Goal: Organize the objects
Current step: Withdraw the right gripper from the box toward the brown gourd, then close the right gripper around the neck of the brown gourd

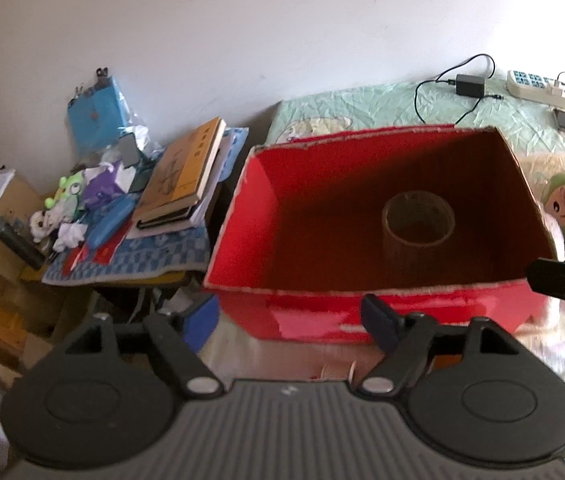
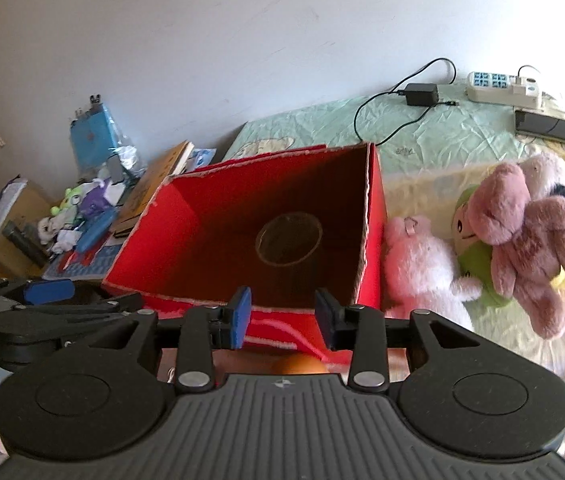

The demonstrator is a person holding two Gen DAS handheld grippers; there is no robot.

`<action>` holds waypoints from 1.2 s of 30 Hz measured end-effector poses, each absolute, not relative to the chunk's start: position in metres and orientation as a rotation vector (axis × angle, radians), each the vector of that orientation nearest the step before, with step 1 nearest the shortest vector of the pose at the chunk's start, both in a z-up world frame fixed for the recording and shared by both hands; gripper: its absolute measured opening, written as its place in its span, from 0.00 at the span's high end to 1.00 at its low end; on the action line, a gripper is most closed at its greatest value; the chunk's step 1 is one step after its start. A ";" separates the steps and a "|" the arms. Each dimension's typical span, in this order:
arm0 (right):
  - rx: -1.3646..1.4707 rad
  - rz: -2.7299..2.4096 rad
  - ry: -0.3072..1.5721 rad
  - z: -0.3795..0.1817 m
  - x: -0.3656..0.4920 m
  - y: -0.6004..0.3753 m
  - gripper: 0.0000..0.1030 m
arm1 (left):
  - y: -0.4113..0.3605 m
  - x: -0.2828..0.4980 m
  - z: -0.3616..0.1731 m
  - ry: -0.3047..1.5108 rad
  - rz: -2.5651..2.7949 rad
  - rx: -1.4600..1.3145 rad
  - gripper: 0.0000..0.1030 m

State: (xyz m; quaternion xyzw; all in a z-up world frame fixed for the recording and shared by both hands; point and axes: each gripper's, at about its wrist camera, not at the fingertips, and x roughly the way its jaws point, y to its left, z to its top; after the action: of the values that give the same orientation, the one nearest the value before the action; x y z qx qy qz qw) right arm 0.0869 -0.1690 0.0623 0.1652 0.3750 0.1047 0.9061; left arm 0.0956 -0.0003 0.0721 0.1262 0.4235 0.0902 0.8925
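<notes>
Tape, a brown roll (image 1: 418,220), stands on its edge on the floor of the red cardboard box (image 1: 242,216), toward the box's right wall, its hollow core facing up. From the left gripper (image 1: 294,318) the roll sits at about one o'clock, well beyond the fingertips and past the box's near rim; these jaws stand wide with nothing between them, the blue pads spread to either side of the box's front left corner. From the right gripper (image 2: 284,316) the roll (image 2: 288,240) lies almost dead ahead at twelve o'clock, again deep inside the box (image 2: 170,216) and apart from the pads; these jaws stand at a middling gap, empty, hovering just over the near rim. An orange round thing (image 2: 300,365) peeks out below the right gripper, too hidden to name. Outside the box at three o'clock, a pale pink plush (image 2: 422,264) touches its right wall, with a mauve plush bear (image 2: 530,236) and a green plush (image 2: 470,248) just beyond. At nine to ten o'clock a stack of books (image 1: 186,176) tops a cluttered stand. At one o'clock on the bedsheet (image 2: 422,140) lie a black adapter (image 2: 421,94) and a power strip (image 2: 502,88).
</notes>
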 end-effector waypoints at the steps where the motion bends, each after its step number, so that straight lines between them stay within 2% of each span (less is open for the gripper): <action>1: 0.348 0.226 0.774 0.062 0.084 -0.172 0.59 | -0.003 0.092 0.072 0.878 0.191 0.265 0.20; 10: 0.396 0.311 0.800 0.049 0.064 -0.192 0.58 | -0.001 0.065 0.064 0.897 0.167 0.220 0.23; 23: 0.591 0.336 0.974 -0.021 0.052 -0.231 0.60 | -0.015 0.017 0.027 0.980 -0.191 0.093 0.34; 36: 0.722 0.469 1.021 -0.057 0.074 -0.238 0.60 | -0.043 0.043 -0.009 1.066 -0.502 -0.127 0.35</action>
State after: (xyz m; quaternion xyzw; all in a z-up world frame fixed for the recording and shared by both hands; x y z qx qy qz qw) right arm 0.0741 -0.2381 -0.0565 0.3349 0.4732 0.2175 0.7852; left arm 0.0426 -0.0434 -0.0089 -0.0600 0.5025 -0.2363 0.8295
